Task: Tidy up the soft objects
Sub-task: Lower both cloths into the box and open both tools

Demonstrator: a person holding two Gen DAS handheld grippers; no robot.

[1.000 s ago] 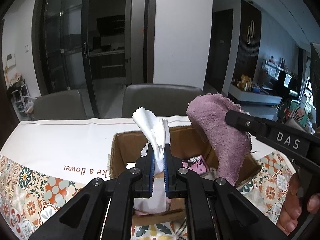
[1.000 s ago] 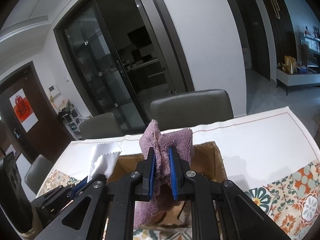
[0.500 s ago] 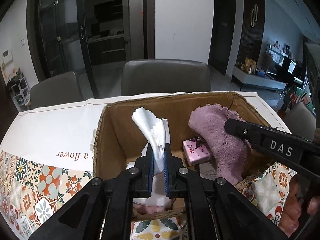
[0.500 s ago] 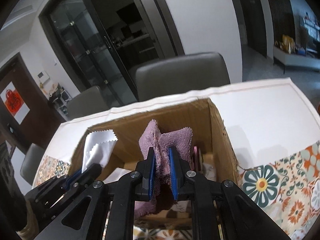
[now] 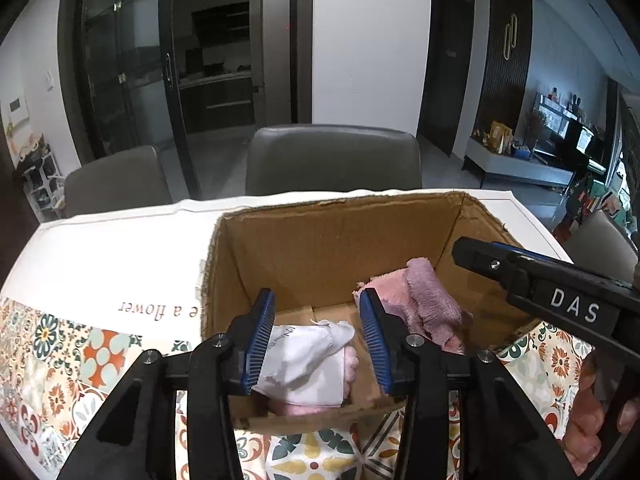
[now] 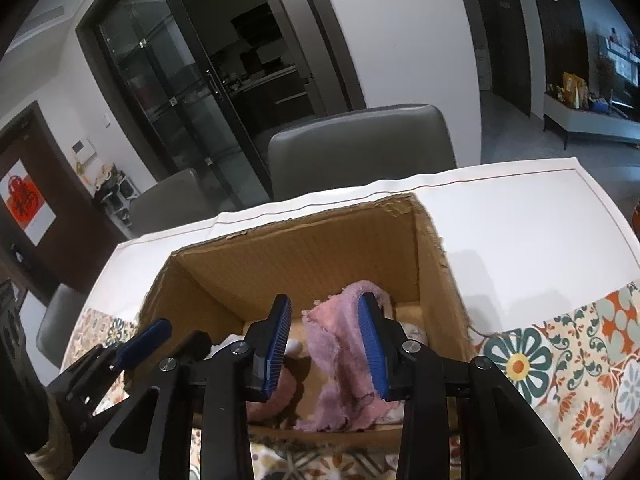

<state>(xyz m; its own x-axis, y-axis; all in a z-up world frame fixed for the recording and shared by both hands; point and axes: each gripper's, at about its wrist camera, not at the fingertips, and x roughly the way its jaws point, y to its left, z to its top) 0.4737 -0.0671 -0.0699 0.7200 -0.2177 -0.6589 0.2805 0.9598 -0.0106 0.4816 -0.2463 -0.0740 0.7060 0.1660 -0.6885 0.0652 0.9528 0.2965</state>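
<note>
An open cardboard box stands on the table. My left gripper is open above its near left part; a white cloth lies loose in the box below the jaws, on something pink. My right gripper is open above the near right part; a purple-pink towel lies in the box between and under its pads. The right gripper's finger marked DAS shows at the right of the left wrist view.
The table has a white cloth with a floral patterned border. Grey chairs stand behind the table, with dark glass doors beyond.
Both grippers lowered over the box and opened. The white cloth and the purple towel dropped from the jaws into the box.
</note>
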